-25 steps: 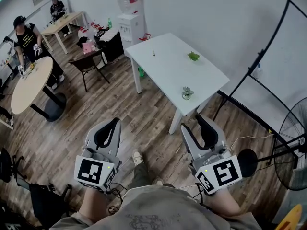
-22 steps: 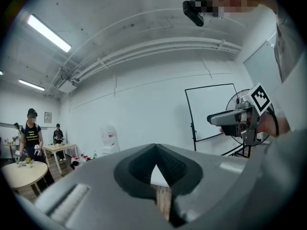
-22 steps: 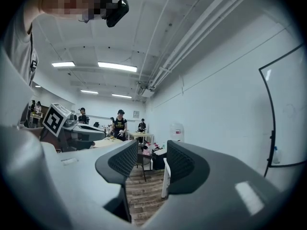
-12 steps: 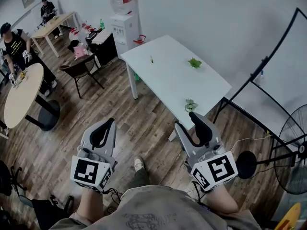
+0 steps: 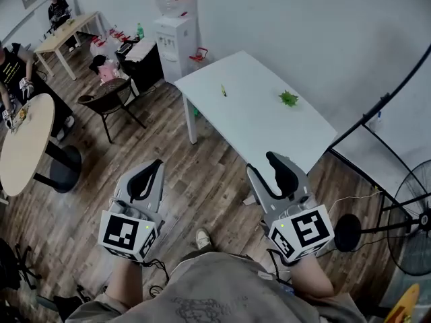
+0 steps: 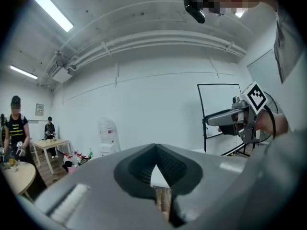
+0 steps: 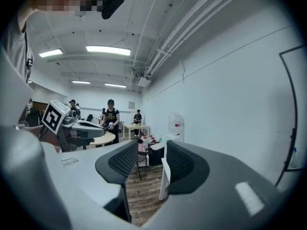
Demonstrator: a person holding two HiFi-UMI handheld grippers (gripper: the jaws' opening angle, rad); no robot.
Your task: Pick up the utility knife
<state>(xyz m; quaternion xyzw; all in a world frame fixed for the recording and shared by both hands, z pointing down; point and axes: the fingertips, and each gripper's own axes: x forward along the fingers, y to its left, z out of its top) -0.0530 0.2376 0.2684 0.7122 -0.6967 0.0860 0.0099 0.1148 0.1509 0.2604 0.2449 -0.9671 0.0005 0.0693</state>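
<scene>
A white table (image 5: 262,123) stands ahead on the wooden floor. On its far left part lies a small yellow-green elongated thing (image 5: 223,90), too small to tell for sure whether it is the utility knife. A green leafy item (image 5: 288,99) lies further right. My left gripper (image 5: 157,163) hangs over the floor, short of the table, its tips touching with nothing between them (image 6: 155,150). The right gripper (image 5: 262,167) is at the table's near corner, jaws apart and empty (image 7: 151,152). Neither gripper touches anything.
A water dispenser (image 5: 174,36) stands against the back wall. A chair (image 5: 108,96) and a round table (image 5: 23,140) are at left, with people by them. A fan (image 5: 411,214) and a black frame stand (image 5: 377,113) are at right.
Both grippers have been carried forward toward the white table, which now looks nearer. The green item at the table's near corner has gone from sight behind the right gripper.
</scene>
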